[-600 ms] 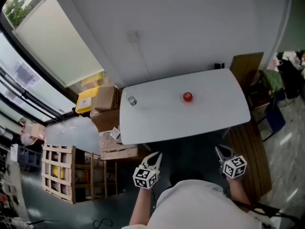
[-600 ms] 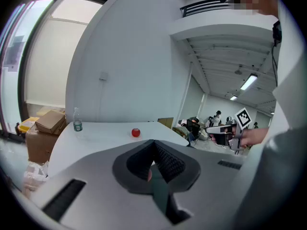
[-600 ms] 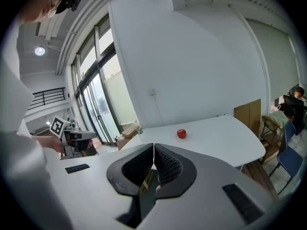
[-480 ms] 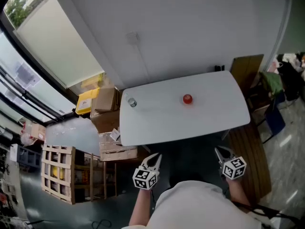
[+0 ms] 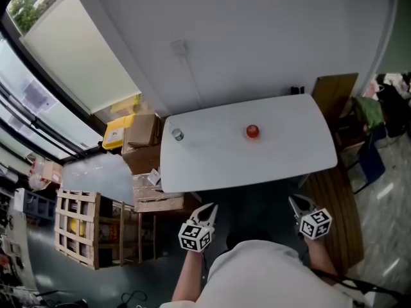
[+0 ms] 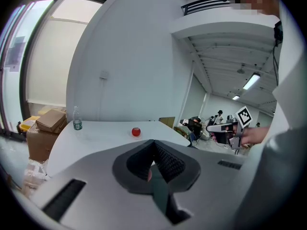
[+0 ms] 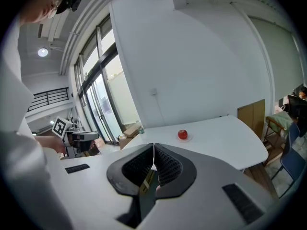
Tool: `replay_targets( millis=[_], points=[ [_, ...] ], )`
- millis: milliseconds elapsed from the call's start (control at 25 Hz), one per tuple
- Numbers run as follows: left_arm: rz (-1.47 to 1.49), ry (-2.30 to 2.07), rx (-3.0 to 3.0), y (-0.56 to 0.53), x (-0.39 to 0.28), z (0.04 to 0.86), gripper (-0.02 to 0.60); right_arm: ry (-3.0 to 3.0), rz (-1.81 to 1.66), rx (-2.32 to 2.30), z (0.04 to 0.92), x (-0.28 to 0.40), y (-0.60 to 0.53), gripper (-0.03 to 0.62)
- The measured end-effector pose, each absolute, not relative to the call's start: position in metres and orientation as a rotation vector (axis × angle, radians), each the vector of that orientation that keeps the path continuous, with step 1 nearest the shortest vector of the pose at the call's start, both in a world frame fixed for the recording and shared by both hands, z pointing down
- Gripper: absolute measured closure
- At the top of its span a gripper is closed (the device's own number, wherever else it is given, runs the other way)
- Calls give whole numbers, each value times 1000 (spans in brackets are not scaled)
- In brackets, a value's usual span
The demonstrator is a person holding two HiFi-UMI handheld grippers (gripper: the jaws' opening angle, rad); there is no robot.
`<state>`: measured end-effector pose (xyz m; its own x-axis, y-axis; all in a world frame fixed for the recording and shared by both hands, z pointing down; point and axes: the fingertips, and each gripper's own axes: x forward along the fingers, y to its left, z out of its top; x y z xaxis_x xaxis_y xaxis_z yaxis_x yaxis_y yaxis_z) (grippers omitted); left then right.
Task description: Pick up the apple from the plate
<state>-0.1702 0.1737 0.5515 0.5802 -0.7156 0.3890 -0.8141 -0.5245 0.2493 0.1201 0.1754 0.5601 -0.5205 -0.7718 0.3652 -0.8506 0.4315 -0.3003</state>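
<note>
A red apple rests on a small pale plate in the middle of the white table; it also shows as the apple and the apple far ahead of each gripper. My left gripper and my right gripper hang short of the table's near edge, well apart from the apple. Both are shut with nothing between their fingers: the left gripper and the right gripper have their jaws pressed together.
A small water bottle stands near the table's far left corner. Cardboard boxes and a wooden crate lie left of the table. A wooden board and chairs stand at the right. A white wall runs behind the table.
</note>
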Motion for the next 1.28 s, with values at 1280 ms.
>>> replay_targets(
  millis=[1280],
  points=[
    [325, -1291, 2329, 178, -105, 577, 580, -2524, 828, 1315, 593, 177, 176, 557]
  ],
)
